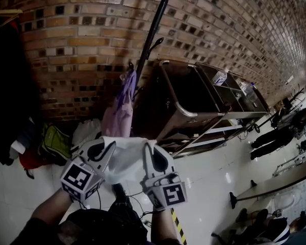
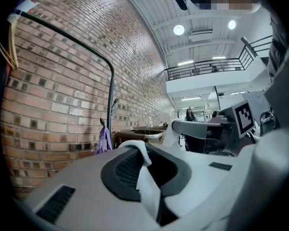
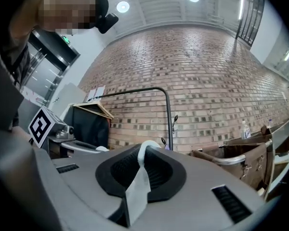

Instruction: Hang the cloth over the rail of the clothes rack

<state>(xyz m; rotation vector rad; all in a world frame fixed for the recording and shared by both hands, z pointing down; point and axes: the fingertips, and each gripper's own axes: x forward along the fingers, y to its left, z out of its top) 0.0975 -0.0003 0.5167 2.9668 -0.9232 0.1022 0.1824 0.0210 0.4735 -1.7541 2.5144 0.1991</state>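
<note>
The white cloth (image 1: pixel 126 162) sits at 6 o'clock in the head view, low and close to the person, stretched between the two grippers. Its long axis runs roughly 9 to 3 – one upper corner in each gripper – and the rest sags toward 6 o'clock between them.

The left gripper (image 1: pixel 103 149) has its jaws nearly together. In the left gripper view a folded edge of the cloth (image 2: pixel 147 179) is pinched between the dark pads and curls over at the top. The right gripper (image 1: pixel 154 153) is likewise clamped on the cloth. Its own view shows a narrow white strip (image 3: pixel 137 186) rising between the pads and bending over toward 11 o'clock.

The clothes rack (image 1: pixel 152 34) stands beyond the cloth, well apart from it. Its black upright leans from the frame's middle up toward 12 o'clock. In the left gripper view the rail (image 2: pixel 67 36) runs high across the brick wall (image 2: pixel 53 105) from 10 o'clock and bends down into the upright; in the right gripper view it lies level at about 12 o'clock (image 3: pixel 135 90).

A purple garment (image 1: pixel 120 111) hangs at the foot of the upright – just at 12 o'clock from the cloth. A metal cart (image 1: pixel 194 106) stands at 2 o'clock, and a green bag (image 1: pixel 56 144) lies at 9 o'clock.
</note>
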